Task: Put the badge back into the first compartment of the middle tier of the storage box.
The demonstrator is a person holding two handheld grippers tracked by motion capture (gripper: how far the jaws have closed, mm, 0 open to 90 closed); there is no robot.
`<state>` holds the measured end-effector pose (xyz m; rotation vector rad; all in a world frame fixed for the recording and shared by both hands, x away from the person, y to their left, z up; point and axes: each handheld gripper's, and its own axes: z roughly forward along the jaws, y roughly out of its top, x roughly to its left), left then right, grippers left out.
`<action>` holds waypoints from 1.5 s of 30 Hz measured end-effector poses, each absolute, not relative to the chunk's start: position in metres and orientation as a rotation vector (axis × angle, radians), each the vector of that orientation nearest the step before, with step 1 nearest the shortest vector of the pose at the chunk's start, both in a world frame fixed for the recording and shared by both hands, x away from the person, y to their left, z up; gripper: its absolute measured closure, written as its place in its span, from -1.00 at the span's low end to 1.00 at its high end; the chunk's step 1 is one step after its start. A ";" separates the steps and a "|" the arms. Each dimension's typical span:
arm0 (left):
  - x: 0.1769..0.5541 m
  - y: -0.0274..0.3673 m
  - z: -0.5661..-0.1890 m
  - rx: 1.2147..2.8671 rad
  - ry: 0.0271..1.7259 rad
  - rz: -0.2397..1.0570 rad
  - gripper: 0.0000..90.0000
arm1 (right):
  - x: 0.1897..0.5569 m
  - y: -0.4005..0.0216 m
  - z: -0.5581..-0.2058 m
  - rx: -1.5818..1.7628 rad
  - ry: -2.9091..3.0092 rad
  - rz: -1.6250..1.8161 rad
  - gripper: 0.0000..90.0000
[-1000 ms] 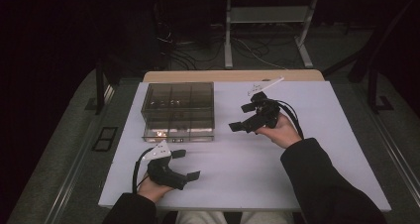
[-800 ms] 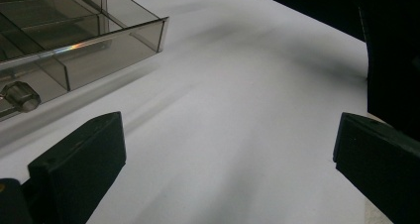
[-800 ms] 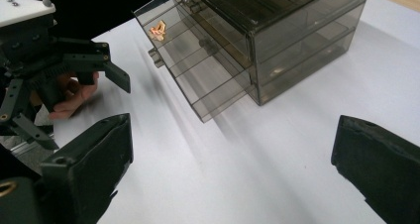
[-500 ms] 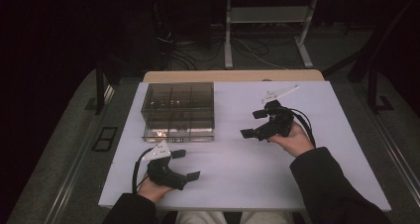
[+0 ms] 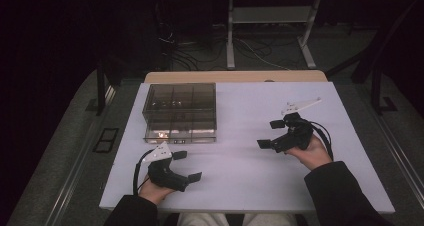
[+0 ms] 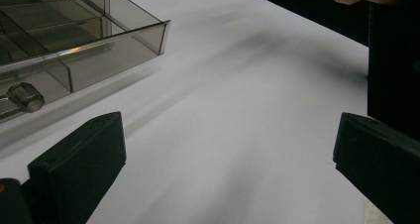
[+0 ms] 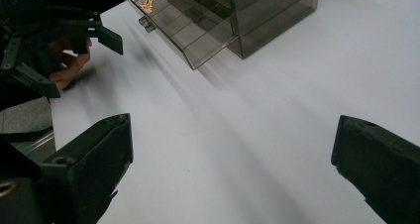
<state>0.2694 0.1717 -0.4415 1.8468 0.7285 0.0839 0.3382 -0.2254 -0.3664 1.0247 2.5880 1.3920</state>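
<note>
You held both tongs released: the left tongs [image 5: 187, 166] near the surface's [image 5: 240, 181] front edge, the right tongs [image 5: 270, 134] toward its right edge. The smoky compartment box [image 5: 180, 112] sat near the back-left corner, untouched.

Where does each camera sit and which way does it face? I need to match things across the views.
High view: above the person's side, looking forward and down on the white table; both forearms, left gripper and right gripper show.
Left gripper view: rides the left gripper, faces the compartment box; open jaws.
Right gripper view: rides the right gripper, faces the box and left gripper.
All share the box.
</note>
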 end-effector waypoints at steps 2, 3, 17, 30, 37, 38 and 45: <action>0.270 0.172 -0.442 1.848 0.727 0.087 -1.00 | 0.335 -0.229 -0.368 1.034 2.579 1.399 -0.95; 0.270 0.172 -0.442 1.847 0.728 0.086 -1.00 | 0.333 -0.230 -0.369 1.034 2.575 1.402 -0.95; 0.270 0.173 -0.441 1.834 0.740 0.092 -1.00 | 0.309 -0.251 -0.387 1.083 2.525 1.400 -0.95; 0.269 0.174 -0.440 1.833 0.735 0.094 -1.00 | 0.292 -0.272 -0.402 1.135 2.439 1.420 -0.95; 0.269 0.174 -0.440 1.832 0.736 0.095 -1.00 | 0.284 -0.285 -0.411 1.165 2.378 1.436 -0.95; 0.269 0.174 -0.440 1.831 0.736 0.096 -1.00 | 0.282 -0.287 -0.412 1.176 2.371 1.437 -0.95; 0.269 0.175 -0.440 1.830 0.739 0.098 -1.00 | 0.274 -0.295 -0.422 1.196 2.338 1.424 -0.95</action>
